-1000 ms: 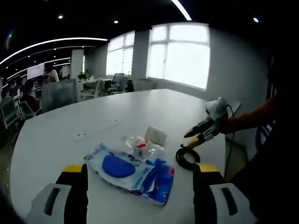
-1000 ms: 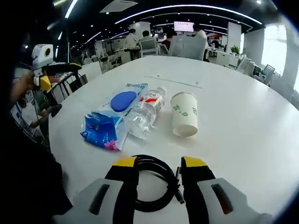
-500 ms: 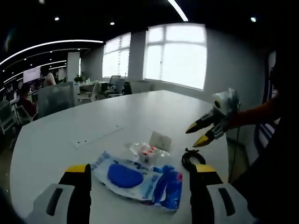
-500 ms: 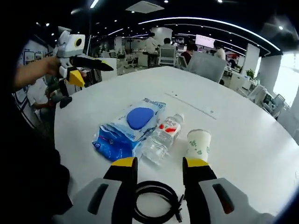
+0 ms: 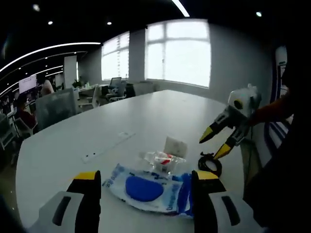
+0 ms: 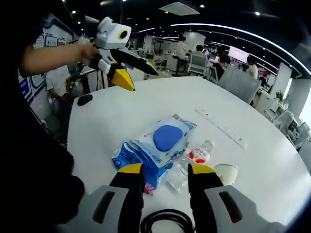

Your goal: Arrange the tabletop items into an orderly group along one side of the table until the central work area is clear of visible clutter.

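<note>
Wipes pack (image 6: 158,147), bottle (image 6: 190,163), cup (image 6: 226,173) and cable (image 6: 167,221) lie bunched near the table (image 6: 121,107) edge closest to the person, the pack touching the bottle, the cup just beside it, the coiled cable a little apart on the near side. A second ago the right gripper (image 6: 164,174) had its jaws down around the cable; it has since lifted and drawn back, so the cable now sits low between its jaws in the right gripper view, free on the table. Those jaws stand apart and hold nothing. The left gripper (image 5: 144,178) has risen too: in the right gripper view it hangs high over the far edge, jaws spread and empty, where earlier it was lower at the side. In the left gripper view the pack (image 5: 148,188) lies just ahead of its jaws, with the bottle (image 5: 164,159), cup (image 5: 175,146) and cable (image 5: 210,163) behind, and the right gripper (image 5: 219,141) hovers above the cable. By my reading the cable has just been set down beside the others, so the group is formed and the middle of the table is bare; what remains, if anything, is tidying the row.
</note>
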Available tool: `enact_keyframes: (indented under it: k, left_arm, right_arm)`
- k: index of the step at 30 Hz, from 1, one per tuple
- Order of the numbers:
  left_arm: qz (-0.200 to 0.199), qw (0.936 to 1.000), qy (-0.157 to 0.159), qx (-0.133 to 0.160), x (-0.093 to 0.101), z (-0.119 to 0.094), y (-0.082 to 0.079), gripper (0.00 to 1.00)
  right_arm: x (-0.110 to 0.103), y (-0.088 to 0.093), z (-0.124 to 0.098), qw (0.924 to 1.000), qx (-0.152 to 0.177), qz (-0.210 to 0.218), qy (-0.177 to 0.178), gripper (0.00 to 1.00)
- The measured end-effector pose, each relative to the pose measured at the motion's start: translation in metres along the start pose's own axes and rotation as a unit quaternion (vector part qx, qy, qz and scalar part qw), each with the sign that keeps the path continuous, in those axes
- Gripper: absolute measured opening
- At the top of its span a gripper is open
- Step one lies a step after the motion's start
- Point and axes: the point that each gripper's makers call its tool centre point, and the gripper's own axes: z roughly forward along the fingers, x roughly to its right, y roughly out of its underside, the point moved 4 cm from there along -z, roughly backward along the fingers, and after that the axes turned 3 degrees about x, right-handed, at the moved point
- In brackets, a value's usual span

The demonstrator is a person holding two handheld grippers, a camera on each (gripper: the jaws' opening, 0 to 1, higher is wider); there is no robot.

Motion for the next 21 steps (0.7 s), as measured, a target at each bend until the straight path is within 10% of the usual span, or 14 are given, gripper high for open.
enact_keyframes:
  k: [21]
  left_arm:
    - [0.017,0.9987,0.047,-0.008,-0.026,0.047,-0.004,0.56]
  right_arm:
    - [-0.017,-0.006,0.04,0.9972,-0.029,-0.009,-0.069,0.27]
